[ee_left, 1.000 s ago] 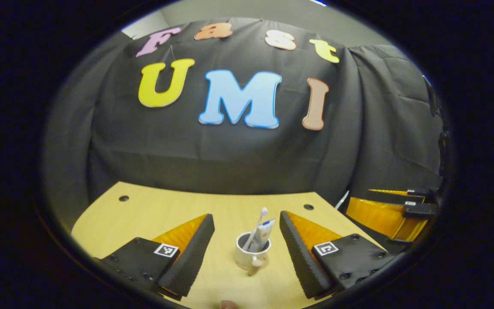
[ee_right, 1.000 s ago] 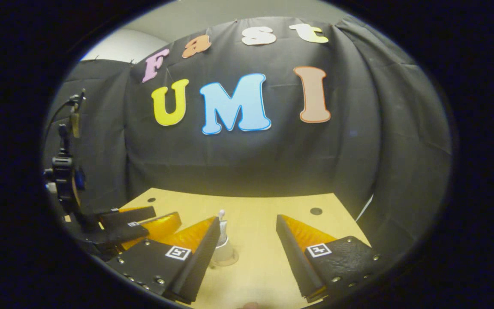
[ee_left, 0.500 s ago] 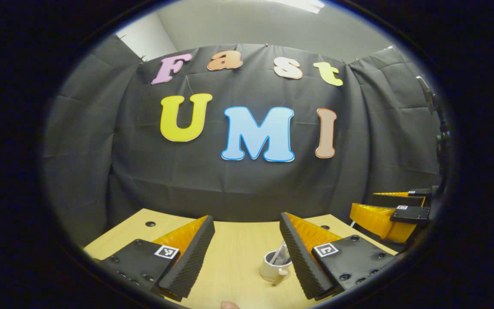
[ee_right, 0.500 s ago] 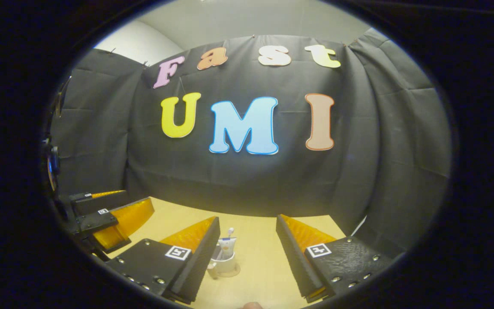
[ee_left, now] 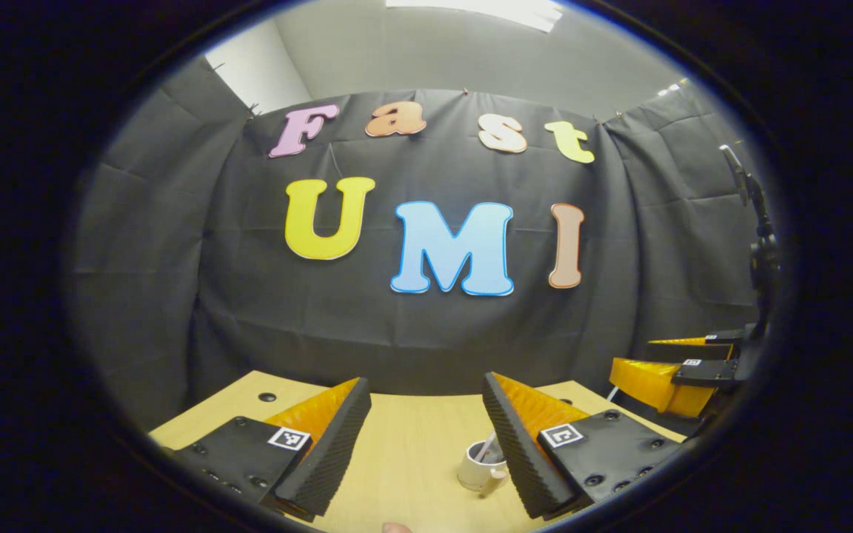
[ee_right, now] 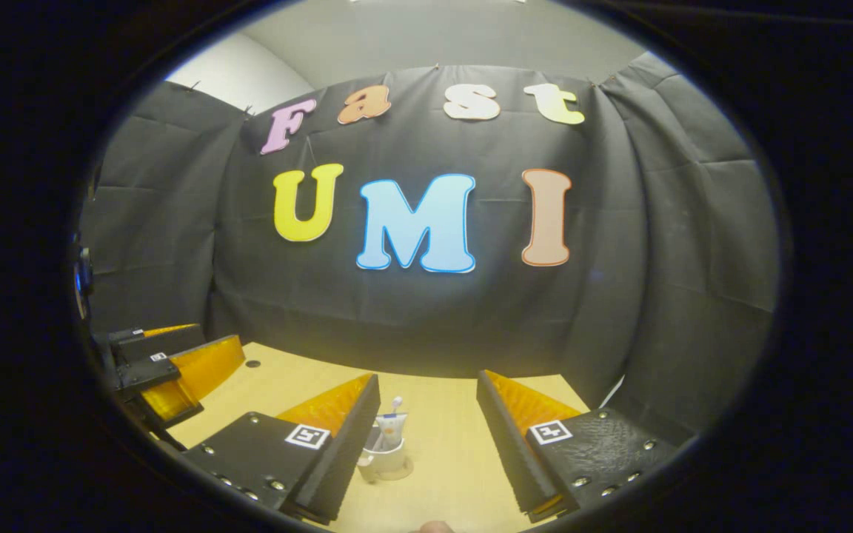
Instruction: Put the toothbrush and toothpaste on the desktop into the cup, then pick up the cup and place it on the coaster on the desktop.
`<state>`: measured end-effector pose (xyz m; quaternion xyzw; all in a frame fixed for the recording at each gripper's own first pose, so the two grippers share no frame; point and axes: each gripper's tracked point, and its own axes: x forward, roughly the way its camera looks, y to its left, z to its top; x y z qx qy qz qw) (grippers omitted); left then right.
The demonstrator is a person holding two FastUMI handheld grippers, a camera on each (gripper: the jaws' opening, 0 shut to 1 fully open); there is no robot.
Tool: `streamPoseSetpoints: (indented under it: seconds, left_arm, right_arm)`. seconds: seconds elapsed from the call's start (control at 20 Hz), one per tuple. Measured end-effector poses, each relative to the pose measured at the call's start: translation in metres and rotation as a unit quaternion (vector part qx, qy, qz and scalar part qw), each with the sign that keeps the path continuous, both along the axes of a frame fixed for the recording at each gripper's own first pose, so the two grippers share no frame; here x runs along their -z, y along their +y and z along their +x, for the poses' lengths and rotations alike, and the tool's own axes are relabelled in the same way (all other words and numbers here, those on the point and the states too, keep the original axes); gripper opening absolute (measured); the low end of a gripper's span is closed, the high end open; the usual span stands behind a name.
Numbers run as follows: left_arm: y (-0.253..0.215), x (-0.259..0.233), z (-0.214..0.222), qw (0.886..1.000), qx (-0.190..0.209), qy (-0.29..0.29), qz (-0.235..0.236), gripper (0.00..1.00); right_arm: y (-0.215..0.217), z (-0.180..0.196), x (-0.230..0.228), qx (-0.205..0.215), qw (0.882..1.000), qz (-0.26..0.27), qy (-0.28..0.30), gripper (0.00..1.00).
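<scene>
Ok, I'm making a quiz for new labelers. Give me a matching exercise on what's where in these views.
Things:
1. toothbrush
2. cup
3. desk
4. left gripper

States:
A. open, holding nothing
B. stands upright on the desk
C. has round holes near its far edge
D. head pokes out above the cup rim

Pairs: 1-D, 2-B, 3-C, 4-A

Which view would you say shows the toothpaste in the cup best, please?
The right gripper view: the toothpaste stands clear above the cup, beside the toothbrush, between that gripper's open fingers. In the left gripper view, the cup sits partly behind a finger, and what is inside is mostly hidden.
</scene>
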<state>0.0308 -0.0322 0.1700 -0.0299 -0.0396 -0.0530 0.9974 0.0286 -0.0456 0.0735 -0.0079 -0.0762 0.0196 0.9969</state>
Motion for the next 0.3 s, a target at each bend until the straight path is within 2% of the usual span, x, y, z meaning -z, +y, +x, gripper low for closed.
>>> streamPoseSetpoints:
  seconds: [0.3]
  left_arm:
    - [0.0110, 0.0058, -0.0017, 1.000, -0.005, 0.010, -0.009, 0.98]
  right_arm:
    - [0.0046, 0.0022, -0.0052, 0.000, 1.000, -0.004, -0.002, 0.83]
